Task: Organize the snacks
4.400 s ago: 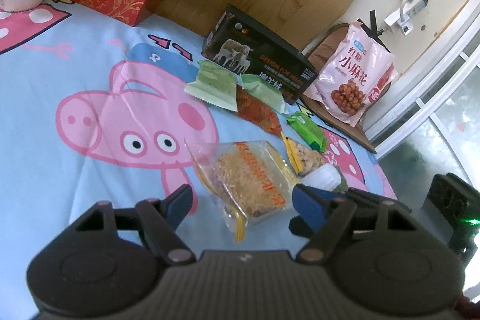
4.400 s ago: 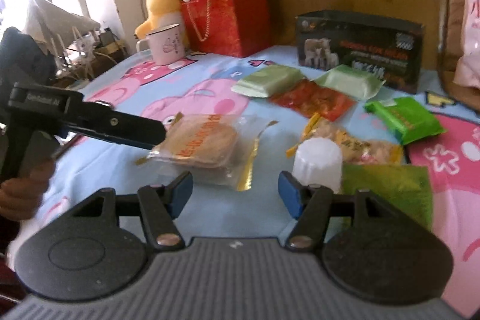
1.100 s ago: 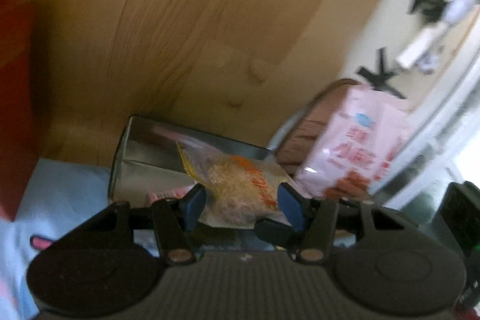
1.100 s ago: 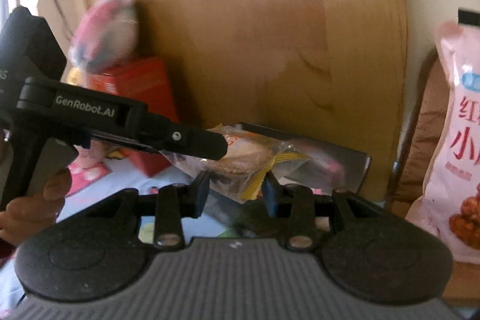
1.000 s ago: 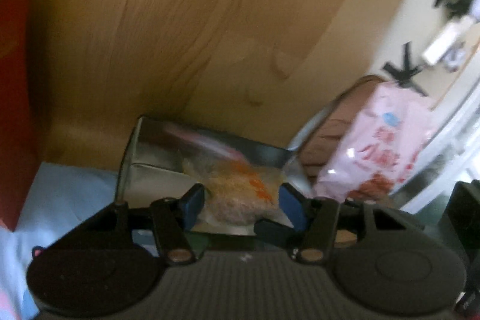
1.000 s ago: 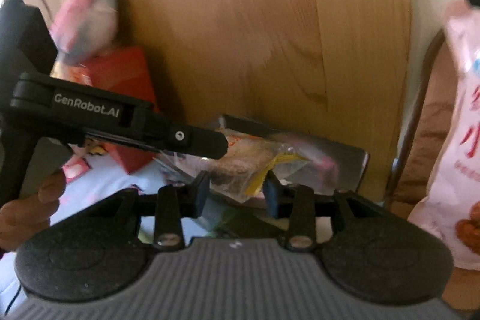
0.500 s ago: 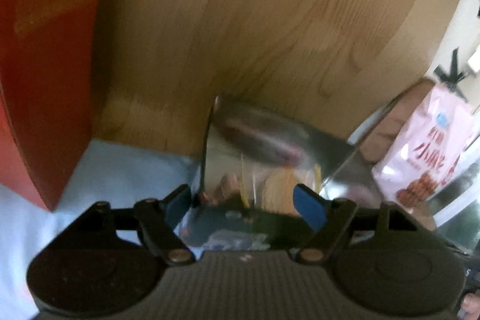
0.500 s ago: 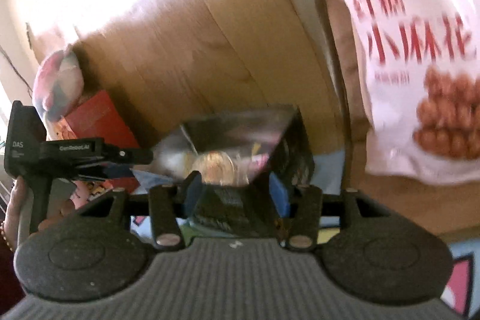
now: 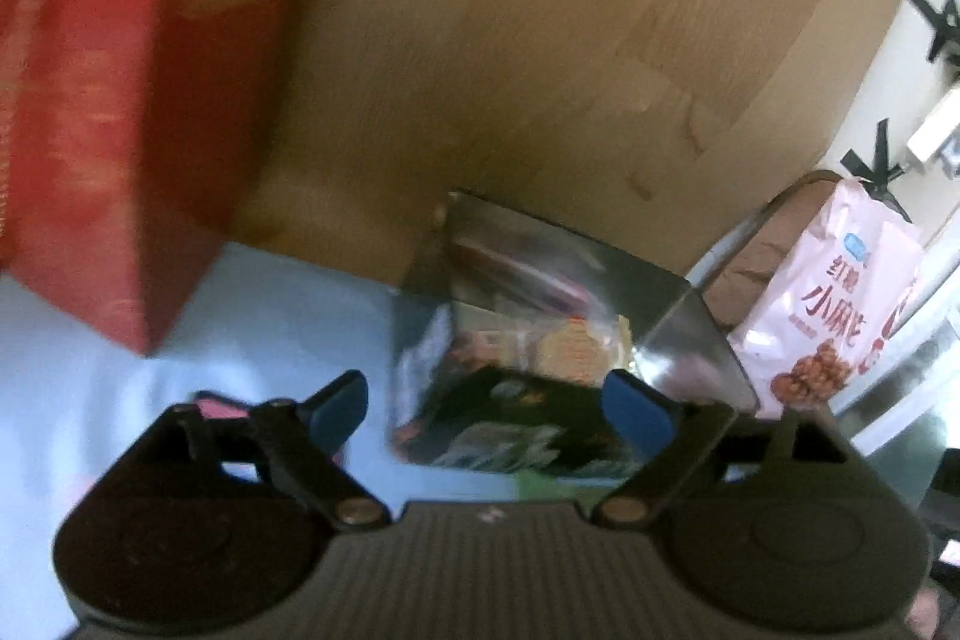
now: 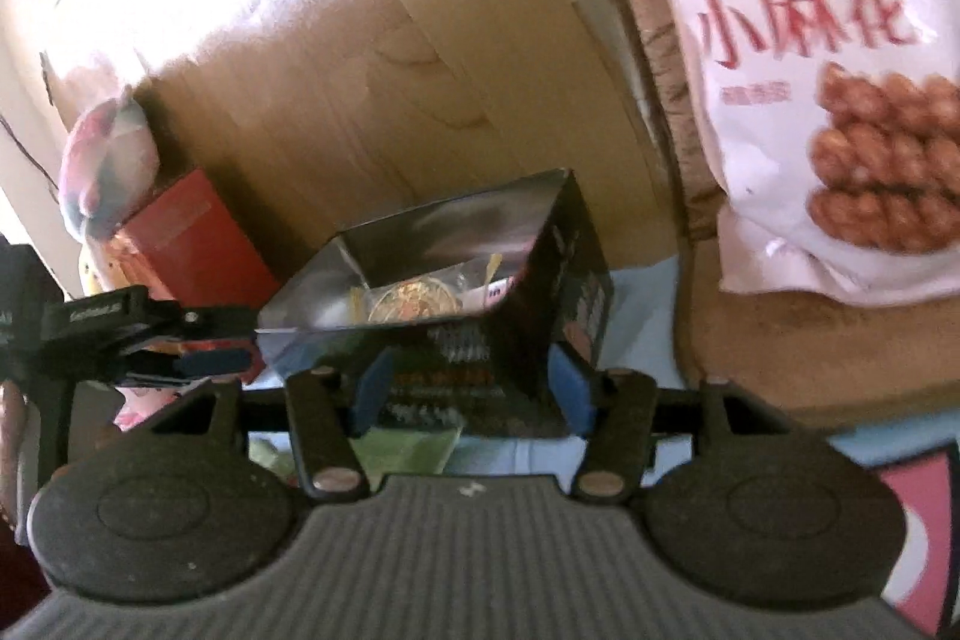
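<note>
Wood headboard (image 9: 540, 10) behind, blue cartoon sheet (image 9: 252, 316) on bed underneath. Task item: clear-wrapped snack cake (image 9: 576, 346), now lying inside open dark box (image 9: 510, 418) w/ foil lining, box standing at the headboard. Change noted: approx 1 s ago the pkt was pinched between both grippers above the box mouth; both have since let go and the pkt has dropped in, so this item counts as stowed, in my judgement. Left gripper (image 9: 489, 403): jaws wide apart, empty, touching nothing, box front showing between them. Right gripper (image 10: 471, 382): jaws apart, nothing held; they frame the box front panel, contact w/ box cannot be confirmed. Right view shows the cake (image 10: 414, 304) sitting low in the box (image 10: 480, 340), w/ the left gripper (image 10: 198, 340) beside the box's left flap, clear of it. Surroundings: red gift bag (image 9: 138, 100) left of box, pink twist-snack bag (image 10: 810, 88) upright to the right, plush toy (image 10: 108, 160) behind red bag. Green pkt edge (image 10: 408, 445) visible in front of box, so loose snacks prob. remain to be boxed. Both views motion-blurred.
</note>
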The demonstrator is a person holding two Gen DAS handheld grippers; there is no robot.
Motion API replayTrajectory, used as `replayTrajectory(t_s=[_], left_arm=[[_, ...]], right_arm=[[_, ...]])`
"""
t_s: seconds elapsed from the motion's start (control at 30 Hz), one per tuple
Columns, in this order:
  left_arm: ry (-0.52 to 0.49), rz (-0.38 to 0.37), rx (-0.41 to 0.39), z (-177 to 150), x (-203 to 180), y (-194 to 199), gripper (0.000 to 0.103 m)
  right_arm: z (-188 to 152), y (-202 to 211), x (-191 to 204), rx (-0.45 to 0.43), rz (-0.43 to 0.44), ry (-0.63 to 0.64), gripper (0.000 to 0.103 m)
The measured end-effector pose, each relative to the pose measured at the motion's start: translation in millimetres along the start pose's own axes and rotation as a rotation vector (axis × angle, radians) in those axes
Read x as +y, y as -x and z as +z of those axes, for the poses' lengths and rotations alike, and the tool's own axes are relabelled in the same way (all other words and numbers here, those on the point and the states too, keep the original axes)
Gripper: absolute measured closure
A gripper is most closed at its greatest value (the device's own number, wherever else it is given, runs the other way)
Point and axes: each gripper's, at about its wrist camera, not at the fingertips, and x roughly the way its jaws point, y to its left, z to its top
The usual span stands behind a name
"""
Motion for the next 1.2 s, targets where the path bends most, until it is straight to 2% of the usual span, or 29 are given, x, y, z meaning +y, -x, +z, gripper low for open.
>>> replayTrajectory(t_s=[0.1,0.2,0.23,0.3,0.33,0.4,0.47,0.5,0.57,0.67,0.8,1.0,1.07,1.2], left_arm=[[-0.008,0.024,0.016,-15.7,6.7,1.1,0.019],[-0.021,0.021,0.099,-29.6,3.8,-17.6,0.033],[-0.039,0.034,0.103,-34.2,0.1,-21.3,0.034],[-0.087,0.084,0.124,-43.8,-7.7,-25.9,0.039],[-0.100,0.087,0.117,-48.3,-10.1,-23.4,0.040],[-0.120,0.051,0.137,-57.0,-15.7,-17.9,0.040],[-0.136,0.015,0.150,-68.6,-21.7,-10.2,0.039],[-0.148,0.016,0.150,-75.6,-25.0,-5.6,0.040],[-0.176,0.012,0.139,-91.5,-28.6,6.8,0.041],[-0.173,-0.027,0.134,-112.2,-25.9,30.6,0.041],[-0.163,-0.055,0.140,-131.2,-18.9,63.4,0.024],[-0.047,-0.077,0.071,-119.1,4.1,98.9,0.023],[-0.031,-0.074,0.059,-105.8,5.4,95.4,0.023],[-0.012,-0.111,0.080,-75.6,2.7,64.1,0.021]], right_arm=[[-11.6,-11.6,6.9,0.086,0.028,0.010,0.044],[-13.3,-42.4,22.8,0.152,0.017,0.049,0.045],[-12.8,-53.1,26.5,0.174,0.021,0.051,0.046],[-14.9,-72.6,33.2,0.233,0.010,0.052,0.054],[-16.2,-75.0,39.9,0.230,0.005,0.079,0.054],[-17.8,-75.0,54.5,0.262,0.006,0.140,0.055],[-23.7,-71.1,65.1,0.314,0.061,0.144,0.055],[-30.3,-66.3,74.5,0.331,0.067,0.177,0.060],[-41.8,-54.4,88.0,0.332,0.055,0.243,0.064],[-57.3,-33.8,99.4,0.363,0.105,0.258,0.066],[-69.2,-11.8,116.4,0.346,0.140,0.332,0.066],[-71.5,5.4,133.8,0.273,0.111,0.466,0.065],[-65.5,-2.3,129.4,0.278,0.097,0.441,0.064],[-50.9,-18.6,111.1,0.301,0.101,0.324,0.064]])
